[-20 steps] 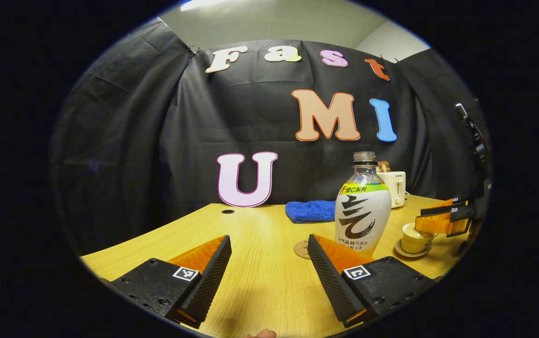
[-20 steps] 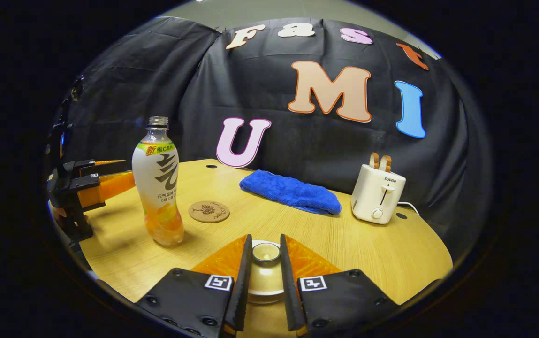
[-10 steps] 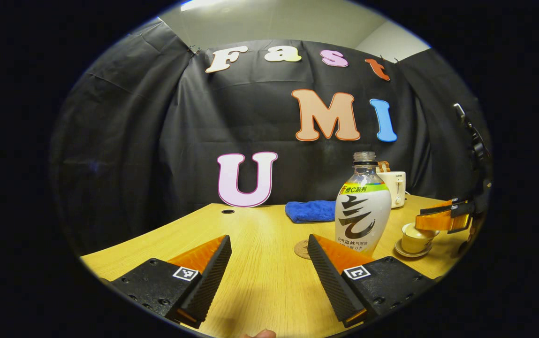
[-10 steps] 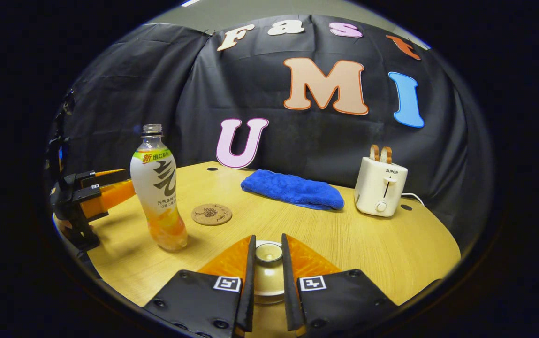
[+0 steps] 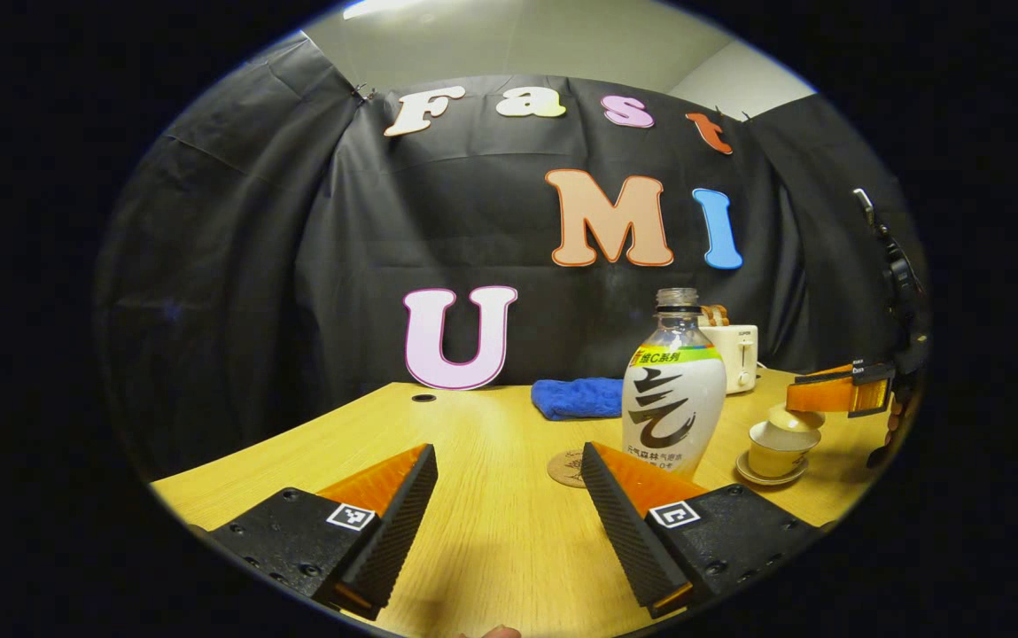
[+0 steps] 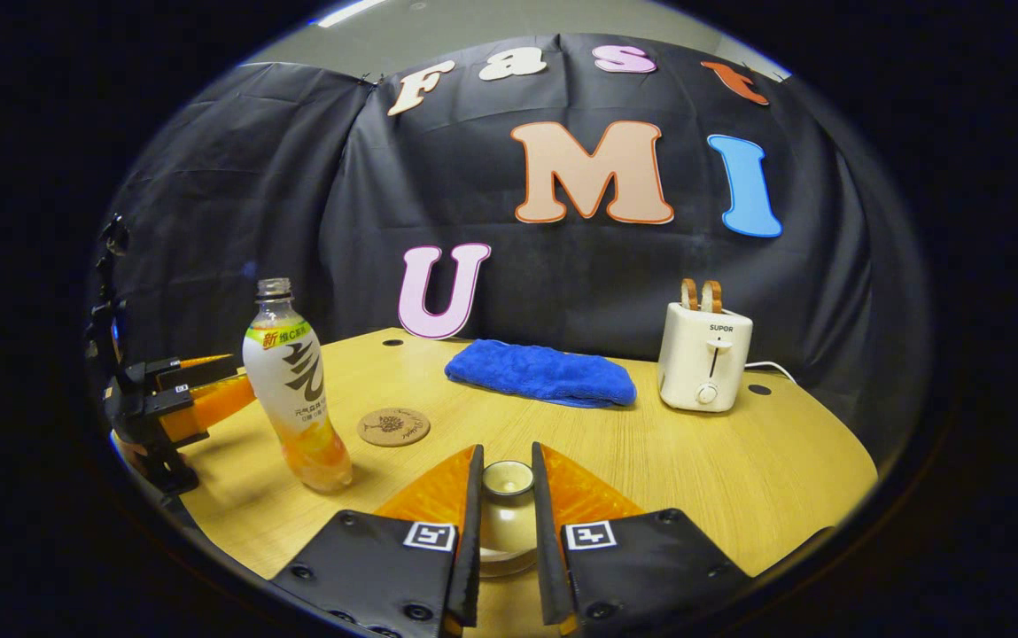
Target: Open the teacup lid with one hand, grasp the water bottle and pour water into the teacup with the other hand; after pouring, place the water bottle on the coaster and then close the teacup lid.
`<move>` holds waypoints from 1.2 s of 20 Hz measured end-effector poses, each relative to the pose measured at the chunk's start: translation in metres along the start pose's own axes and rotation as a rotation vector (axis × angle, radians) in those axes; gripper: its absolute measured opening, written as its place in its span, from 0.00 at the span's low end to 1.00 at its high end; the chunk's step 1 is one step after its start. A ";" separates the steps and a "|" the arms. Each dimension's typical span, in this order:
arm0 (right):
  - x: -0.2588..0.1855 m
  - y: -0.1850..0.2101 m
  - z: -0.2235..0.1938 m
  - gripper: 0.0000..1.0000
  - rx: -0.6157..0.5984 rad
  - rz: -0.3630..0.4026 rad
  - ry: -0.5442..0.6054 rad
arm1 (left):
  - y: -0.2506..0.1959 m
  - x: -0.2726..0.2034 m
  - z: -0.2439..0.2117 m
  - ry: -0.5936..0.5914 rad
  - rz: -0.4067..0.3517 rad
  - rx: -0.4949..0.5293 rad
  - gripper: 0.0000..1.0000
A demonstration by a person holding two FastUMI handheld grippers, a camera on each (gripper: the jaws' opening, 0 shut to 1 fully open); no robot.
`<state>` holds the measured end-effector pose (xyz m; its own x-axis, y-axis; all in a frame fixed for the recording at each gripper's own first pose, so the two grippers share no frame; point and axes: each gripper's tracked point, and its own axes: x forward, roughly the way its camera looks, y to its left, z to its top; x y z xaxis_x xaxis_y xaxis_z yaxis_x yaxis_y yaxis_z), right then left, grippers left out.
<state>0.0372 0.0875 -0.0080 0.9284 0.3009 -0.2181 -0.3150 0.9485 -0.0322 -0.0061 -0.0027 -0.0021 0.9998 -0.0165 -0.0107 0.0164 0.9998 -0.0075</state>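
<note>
The right gripper (image 6: pixel 503 532), fingers clenched on the teacup lid (image 6: pixel 507 478), has just lifted it off the teacup (image 5: pixel 774 452), so the left gripper (image 5: pixel 509 523), fingers released, can go for the water bottle (image 5: pixel 673 399).

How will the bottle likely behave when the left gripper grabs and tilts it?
The bottle is tall on a narrow base, so a nudge may tip it. With liquid only near the bottom, it is probably light. It has no cap, so tilting could spill early. The smooth label may slip.

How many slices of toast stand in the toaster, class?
2: both slices of toast stand side by side in the slots on top of the toaster, at the table's back right in the right gripper view.
</note>
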 end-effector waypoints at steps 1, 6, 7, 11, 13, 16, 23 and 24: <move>-0.002 -0.001 0.001 0.29 0.004 -0.001 -0.006 | -0.001 -0.002 -0.001 0.007 -0.007 0.004 0.95; -0.013 -0.005 0.004 0.29 0.020 -0.012 -0.030 | -0.017 -0.014 0.005 0.012 -0.066 0.007 0.95; -0.015 -0.006 0.005 0.30 0.019 -0.013 -0.034 | -0.024 -0.016 0.005 0.016 -0.089 0.007 0.96; -0.025 -0.008 0.008 0.32 0.024 -0.013 -0.048 | -0.040 -0.021 0.004 0.042 -0.144 0.002 0.96; -0.028 -0.012 0.008 0.29 0.021 -0.020 -0.052 | -0.045 -0.021 0.003 0.051 -0.159 -0.002 0.96; -0.032 -0.016 0.010 0.29 0.037 -0.022 -0.057 | -0.054 -0.022 0.001 0.073 -0.180 -0.001 0.96; -0.044 -0.035 0.011 0.29 0.060 -0.052 -0.054 | -0.074 -0.010 -0.005 0.117 -0.216 -0.017 0.96; -0.045 -0.037 0.012 0.29 0.071 -0.056 -0.054 | -0.078 -0.007 -0.010 0.137 -0.226 -0.022 0.96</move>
<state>0.0093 0.0402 0.0144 0.9539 0.2506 -0.1649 -0.2497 0.9680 0.0265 -0.0147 -0.0811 -0.0112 0.9601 -0.2415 -0.1412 0.2373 0.9703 -0.0463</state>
